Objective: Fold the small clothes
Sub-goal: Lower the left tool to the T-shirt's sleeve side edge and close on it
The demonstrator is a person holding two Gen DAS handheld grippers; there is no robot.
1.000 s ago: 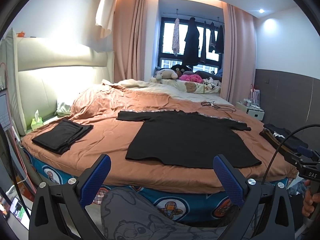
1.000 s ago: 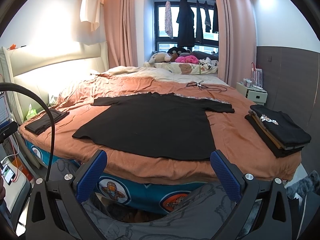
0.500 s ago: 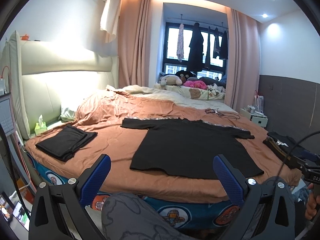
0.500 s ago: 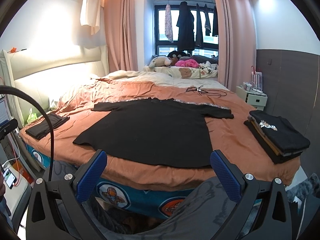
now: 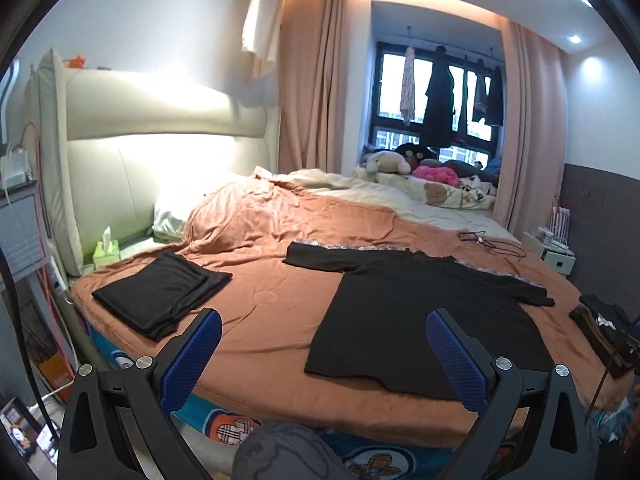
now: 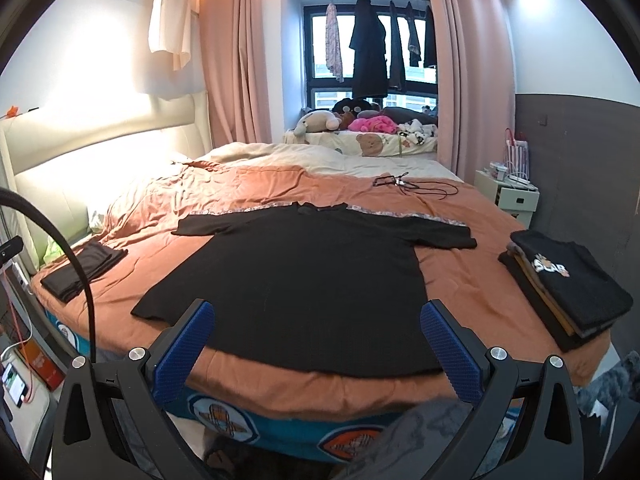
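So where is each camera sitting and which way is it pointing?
Left wrist: on the left tongs, open, facing across the bed toward the window, aimed left of the spread black shirt; a grey-clad knee shows below.
Right wrist: on the right tongs, open, squarely facing the shirt.
Both share the shirt, folded black garment and clothes stack.

A black T-shirt [image 6: 304, 280] lies spread flat on the orange bedspread [image 6: 452, 276] — the right gripper [image 6: 316, 344] hovers gaping, empty.

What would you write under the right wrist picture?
Open right gripper faces a black T-shirt spread flat on the bed.
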